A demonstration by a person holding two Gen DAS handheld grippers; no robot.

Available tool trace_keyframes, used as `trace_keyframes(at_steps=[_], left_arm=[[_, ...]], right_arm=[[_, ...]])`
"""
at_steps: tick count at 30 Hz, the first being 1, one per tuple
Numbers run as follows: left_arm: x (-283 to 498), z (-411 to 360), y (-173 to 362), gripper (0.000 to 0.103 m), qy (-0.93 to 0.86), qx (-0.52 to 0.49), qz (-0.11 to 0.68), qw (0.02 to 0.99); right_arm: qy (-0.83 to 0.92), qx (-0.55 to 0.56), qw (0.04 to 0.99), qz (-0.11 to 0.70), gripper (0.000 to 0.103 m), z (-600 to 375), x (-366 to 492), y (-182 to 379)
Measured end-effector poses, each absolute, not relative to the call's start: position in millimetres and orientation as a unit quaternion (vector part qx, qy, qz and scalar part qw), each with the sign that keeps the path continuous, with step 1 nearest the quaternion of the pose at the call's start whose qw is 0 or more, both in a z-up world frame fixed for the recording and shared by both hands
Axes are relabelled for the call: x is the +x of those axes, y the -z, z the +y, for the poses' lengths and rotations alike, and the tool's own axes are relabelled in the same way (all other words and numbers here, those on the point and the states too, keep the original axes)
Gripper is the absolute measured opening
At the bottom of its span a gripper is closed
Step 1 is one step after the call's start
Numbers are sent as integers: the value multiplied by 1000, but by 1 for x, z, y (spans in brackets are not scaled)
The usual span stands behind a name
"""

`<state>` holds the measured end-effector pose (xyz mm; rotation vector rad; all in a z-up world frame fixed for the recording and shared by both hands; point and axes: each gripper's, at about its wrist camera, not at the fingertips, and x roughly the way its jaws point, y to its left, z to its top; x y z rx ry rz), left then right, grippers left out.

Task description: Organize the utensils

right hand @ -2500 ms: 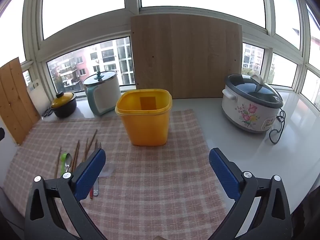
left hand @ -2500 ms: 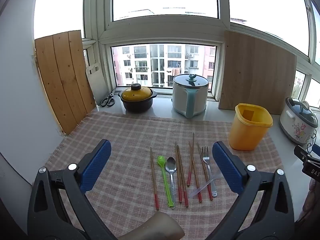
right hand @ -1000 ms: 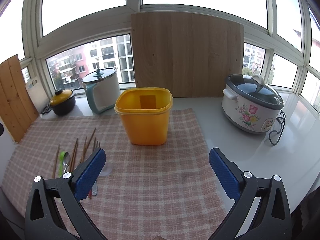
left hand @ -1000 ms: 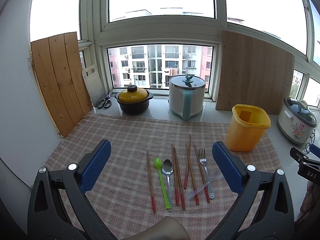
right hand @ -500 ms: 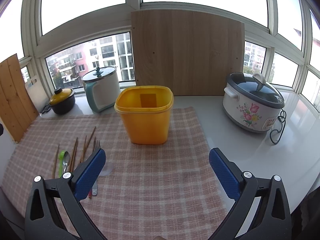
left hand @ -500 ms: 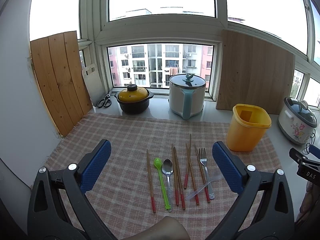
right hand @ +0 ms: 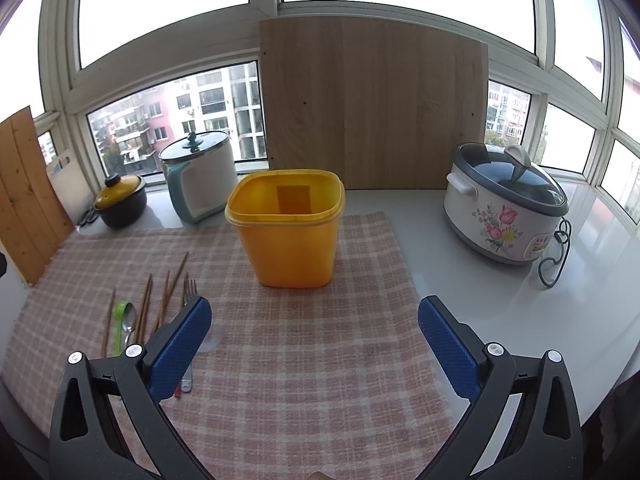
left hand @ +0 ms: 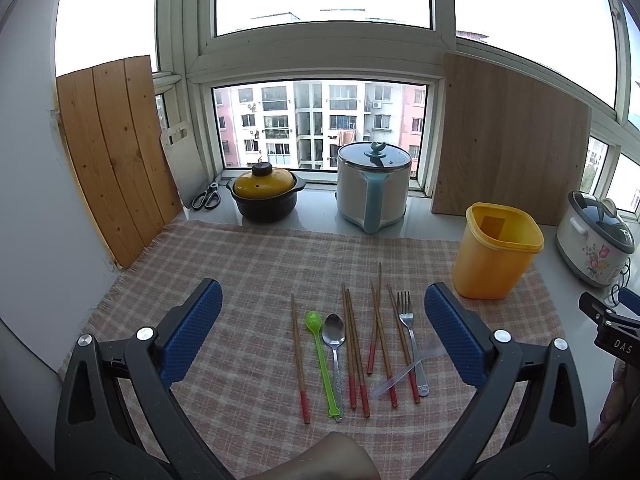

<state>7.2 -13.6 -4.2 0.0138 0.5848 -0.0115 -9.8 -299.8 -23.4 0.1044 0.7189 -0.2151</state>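
Utensils lie in a row on the pink checked cloth (left hand: 260, 264): several red-tipped wooden chopsticks (left hand: 352, 344), a green plastic spoon (left hand: 320, 356), a metal spoon (left hand: 335, 340), a metal fork (left hand: 410, 332) and a clear plastic spoon (left hand: 404, 372) lying across it. A yellow plastic container (left hand: 496, 256) (right hand: 288, 228) stands empty to their right. My left gripper (left hand: 322, 328) hovers open above the utensils. My right gripper (right hand: 314, 334) is open in front of the container, with the utensils (right hand: 148, 308) at its left finger.
A yellow-lidded black pot (left hand: 265, 196), scissors (left hand: 207, 198) and a white and teal cooker (left hand: 374, 192) stand along the window sill. A flowered rice cooker (right hand: 506, 216) with its cord sits on the white counter at right. Wooden boards (right hand: 372, 108) lean on the windows.
Both grippers stay open and have shifted only slightly; the utensils and the container have not moved.
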Motion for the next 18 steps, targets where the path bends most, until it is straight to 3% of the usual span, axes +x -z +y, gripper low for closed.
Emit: trace_keyframes(at_steps=[18], left_arm=[[23, -11, 40, 103, 11, 9, 341, 940]], right_arm=[[105, 51, 919, 378, 102, -296, 2, 36]])
